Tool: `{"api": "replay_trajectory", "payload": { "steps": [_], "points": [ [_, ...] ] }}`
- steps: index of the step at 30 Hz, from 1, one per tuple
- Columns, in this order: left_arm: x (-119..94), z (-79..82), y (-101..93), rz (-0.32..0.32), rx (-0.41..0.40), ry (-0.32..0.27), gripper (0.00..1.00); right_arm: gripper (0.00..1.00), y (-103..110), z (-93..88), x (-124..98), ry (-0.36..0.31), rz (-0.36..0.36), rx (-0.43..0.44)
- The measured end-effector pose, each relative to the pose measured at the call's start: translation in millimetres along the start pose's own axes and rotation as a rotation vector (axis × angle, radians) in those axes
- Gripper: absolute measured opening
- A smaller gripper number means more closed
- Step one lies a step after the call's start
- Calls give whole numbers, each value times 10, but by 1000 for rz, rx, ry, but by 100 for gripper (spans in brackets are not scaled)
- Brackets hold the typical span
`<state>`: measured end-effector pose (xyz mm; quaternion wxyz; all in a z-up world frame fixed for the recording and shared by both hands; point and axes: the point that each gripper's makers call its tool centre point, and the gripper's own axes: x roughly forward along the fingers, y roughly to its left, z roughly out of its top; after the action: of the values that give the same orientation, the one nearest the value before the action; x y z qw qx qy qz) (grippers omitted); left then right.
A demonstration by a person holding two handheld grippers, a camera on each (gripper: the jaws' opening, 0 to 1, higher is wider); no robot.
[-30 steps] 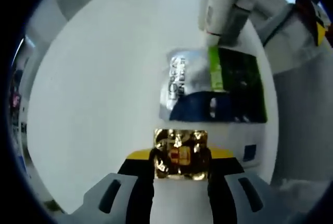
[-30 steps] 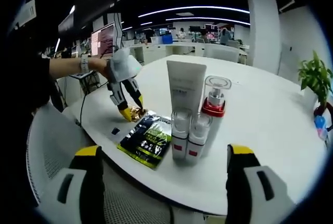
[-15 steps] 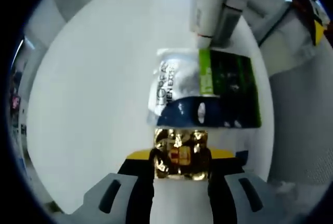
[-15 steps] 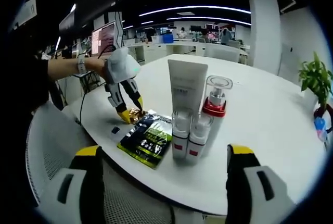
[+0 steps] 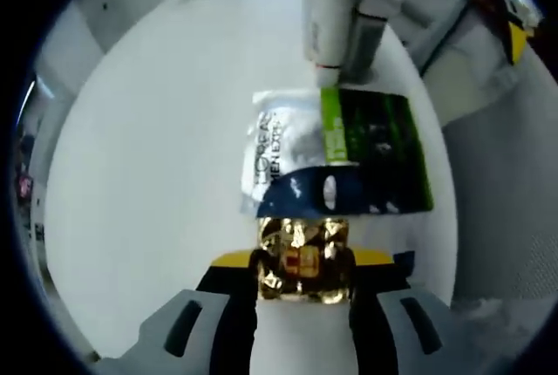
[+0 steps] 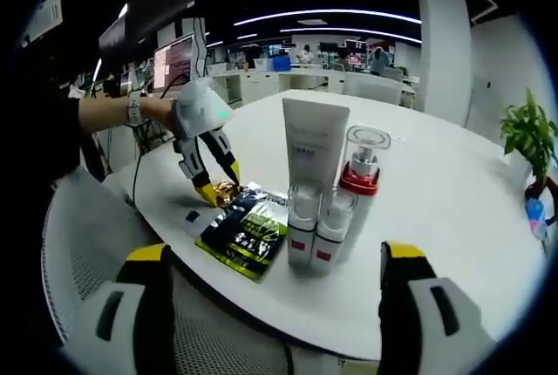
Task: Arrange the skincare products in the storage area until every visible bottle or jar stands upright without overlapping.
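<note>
- Left gripper view: left gripper [image 5: 301,262] at 6 o'clock, jaws pinched on a crinkled gold foil sachet [image 5: 303,258]; sachet sits between the yellow jaw tips, over the white round table [image 5: 148,157].
- Just past the gold sachet toward 12 o'clock: silver-and-navy sachet [image 5: 283,161] lying flat, printed lettering on it, touching or nearly touching the gold one.
- Green-and-black sachet [image 5: 375,153] at about 2 o'clock from the gripper, flat, overlapping the silver sachet's right edge.
- White tube [image 5: 327,4] at 12 o'clock, standing beyond the sachets; a darker bottle just right of it, too blurred to identify.
- Right gripper view: a person's arm reaches in from 9 o'clock holding the left gripper [image 6: 218,189] down on the table edge, gold sachet [image 6: 228,190] at its tips.
- Green-and-black sachet [image 6: 244,234] flat near the table's front edge, just right of the gold one; silver sachet mostly hidden under it.
- Upright cluster at center: white tube [image 6: 312,146] at the back, two small white pump bottles [image 6: 315,225] with red bands touching side by side in front, clear-capped bottle with red collar [image 6: 359,170] just right of the tube.
- Right gripper [image 6: 270,305] at 6 o'clock, jaws spread wide, nothing between them, off the table's near edge.
- Potted plant [image 6: 527,135] at 3 o'clock, well apart from the products.
</note>
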<state>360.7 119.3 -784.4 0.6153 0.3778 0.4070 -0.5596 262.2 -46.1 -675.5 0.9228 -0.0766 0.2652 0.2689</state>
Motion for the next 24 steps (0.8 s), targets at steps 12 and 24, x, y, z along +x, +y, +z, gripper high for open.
{"api": "replay_trajectory", "payload": {
  "steps": [12, 24],
  "points": [
    [4, 22, 18, 21, -72, -57, 38, 99, 25, -7, 4, 8, 11, -16],
    [-5, 23, 127, 89, -115, -88, 51, 99, 36, -6, 6, 8, 18, -27]
  ]
}}
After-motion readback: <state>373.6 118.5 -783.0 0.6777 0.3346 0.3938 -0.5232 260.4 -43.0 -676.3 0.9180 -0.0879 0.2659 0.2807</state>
